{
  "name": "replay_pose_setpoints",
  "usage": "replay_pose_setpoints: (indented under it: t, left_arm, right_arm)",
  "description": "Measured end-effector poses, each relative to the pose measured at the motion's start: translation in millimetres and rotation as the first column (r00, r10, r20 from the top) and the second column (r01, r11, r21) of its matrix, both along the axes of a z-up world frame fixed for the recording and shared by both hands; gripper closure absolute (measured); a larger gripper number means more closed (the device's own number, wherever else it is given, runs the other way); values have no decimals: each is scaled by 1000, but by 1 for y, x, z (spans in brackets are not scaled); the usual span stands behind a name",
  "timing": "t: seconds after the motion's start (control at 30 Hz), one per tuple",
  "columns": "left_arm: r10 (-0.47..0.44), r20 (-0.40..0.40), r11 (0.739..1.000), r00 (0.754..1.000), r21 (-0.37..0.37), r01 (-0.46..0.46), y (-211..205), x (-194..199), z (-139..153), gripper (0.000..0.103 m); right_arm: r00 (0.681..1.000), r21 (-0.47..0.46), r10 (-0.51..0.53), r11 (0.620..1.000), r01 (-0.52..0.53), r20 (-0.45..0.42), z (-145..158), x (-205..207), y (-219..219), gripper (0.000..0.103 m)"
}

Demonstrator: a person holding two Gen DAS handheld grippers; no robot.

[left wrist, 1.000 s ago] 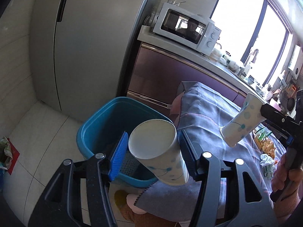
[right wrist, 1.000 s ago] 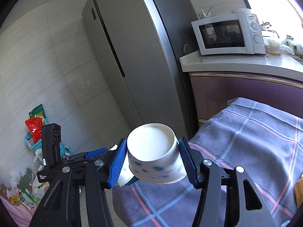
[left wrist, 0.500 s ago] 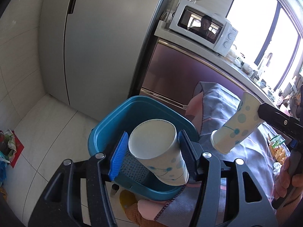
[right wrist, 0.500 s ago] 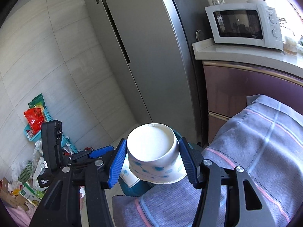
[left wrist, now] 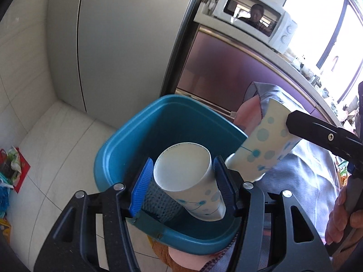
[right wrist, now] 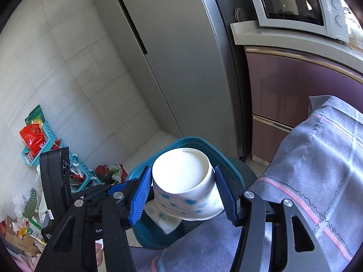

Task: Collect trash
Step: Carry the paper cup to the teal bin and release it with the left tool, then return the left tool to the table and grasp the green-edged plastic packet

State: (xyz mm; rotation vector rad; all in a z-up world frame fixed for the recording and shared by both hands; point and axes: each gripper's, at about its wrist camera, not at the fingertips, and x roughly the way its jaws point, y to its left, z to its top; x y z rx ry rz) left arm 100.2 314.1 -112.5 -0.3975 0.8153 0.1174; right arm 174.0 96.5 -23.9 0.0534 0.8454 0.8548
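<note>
My left gripper (left wrist: pixel 181 183) is shut on a white paper cup with blue dots (left wrist: pixel 188 176) and holds it over the open blue trash bin (left wrist: pixel 118 140). My right gripper (right wrist: pixel 182 195) is shut on a second dotted paper cup (right wrist: pixel 183 188), bottom toward the camera. That cup also shows in the left wrist view (left wrist: pixel 263 145), at the bin's right rim. In the right wrist view the bin (right wrist: pixel 197 141) lies just beyond the cup, and the left gripper's cup (right wrist: pixel 163 219) peeks out below it.
A grey fridge (left wrist: pixel 118 36) stands behind the bin. A microwave (right wrist: pixel 295 6) sits on the counter above purple cabinets (right wrist: pixel 295 95). A table with a grey checked cloth (right wrist: pixel 317 181) is at the right. Snack bags and baskets (right wrist: pixel 36 140) lie on the floor at the left.
Both grippers have moved left off the table toward the bin, each still holding its cup. The left cup now hangs over the bin's opening.
</note>
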Motion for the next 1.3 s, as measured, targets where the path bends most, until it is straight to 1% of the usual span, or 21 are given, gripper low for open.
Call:
replay_pose_setpoints:
  t: [0.03, 0.2, 0.4, 0.5, 0.63, 0.73, 0.8, 0.93, 1.07, 1.2, 1.3]
  left_arm:
    - [-2, -8, 1000, 1000, -8, 2, 0, 3, -4, 45]
    - [5, -38, 999, 999, -33, -7, -2, 15, -18, 43]
    - [-9, -20, 999, 1000, -32, 8, -7, 12, -21, 43]
    - [-19, 4, 1000, 1000, -21, 19, -13, 6, -13, 41]
    - [-48, 61, 999, 997, -5, 49, -23, -5, 6, 38]
    - [-92, 107, 996, 990, 15, 91, -36, -16, 22, 35]
    - [-138, 140, 990, 980, 34, 134, -51, -21, 34, 34]
    - [-239, 192, 971, 952, 43, 235, -82, -30, 52, 33]
    - [-353, 216, 935, 910, 54, 350, -124, -34, 63, 33]
    - [-474, 225, 879, 851, 75, 470, -178, -37, 67, 33]
    - [-552, 221, 832, 804, 72, 551, -214, -38, 67, 33]
  right_arm:
    - [1000, -3, -7, 1000, 7, -8, -2, 1, 0, 35]
    - [999, -4, -33, 999, 33, -3, -5, -1, -5, 35]
    - [999, 7, -40, 999, 40, 12, -1, -4, -20, 35]
    - [999, 22, -40, 999, 40, 14, 2, -6, -30, 35]
    - [998, 44, -48, 998, 46, 31, 10, -15, -48, 35]
    - [997, 61, -61, 996, 58, 53, 17, -26, -66, 35]
    - [994, 73, -79, 995, 74, 69, 22, -33, -81, 35]
    - [987, 86, -126, 989, 117, 98, 30, -48, -113, 35]
    - [972, 75, -187, 981, 178, 143, 35, -67, -146, 35]
    - [947, 66, -274, 962, 266, 169, 36, -88, -188, 35]
    - [921, 68, -355, 935, 349, 161, 32, -100, -226, 35]
